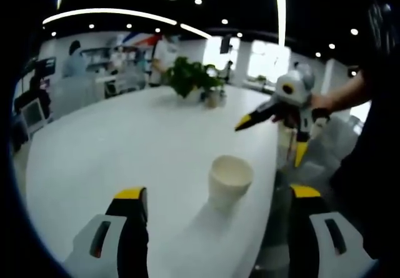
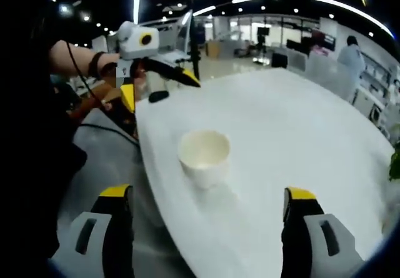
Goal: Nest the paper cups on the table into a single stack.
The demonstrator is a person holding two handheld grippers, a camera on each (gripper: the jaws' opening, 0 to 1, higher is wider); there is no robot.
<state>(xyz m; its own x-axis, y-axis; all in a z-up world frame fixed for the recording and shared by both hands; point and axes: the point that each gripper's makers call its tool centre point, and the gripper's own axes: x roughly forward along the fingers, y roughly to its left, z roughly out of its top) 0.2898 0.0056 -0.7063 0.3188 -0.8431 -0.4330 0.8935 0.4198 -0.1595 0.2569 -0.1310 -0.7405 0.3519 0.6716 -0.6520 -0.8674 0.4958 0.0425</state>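
place: open-plan office/lab
evidence: long white table (image 1: 125, 140), ceiling strip lights (image 1: 106, 12), monitor (image 1: 31, 112) at left, potted plant (image 1: 190, 78)

The left gripper (image 1: 219, 200) has two black fingers (image 1: 132, 218) capped with yellow tips, set on pale grey housings with dark slots; the right gripper (image 2: 209, 198) matches it, yellow-tipped black fingers (image 2: 117, 218) on grey bodies; seen from across, each tool carries a white-grey rounded head; the person wears dark clothing and a dark wristband (image 2: 95, 64).
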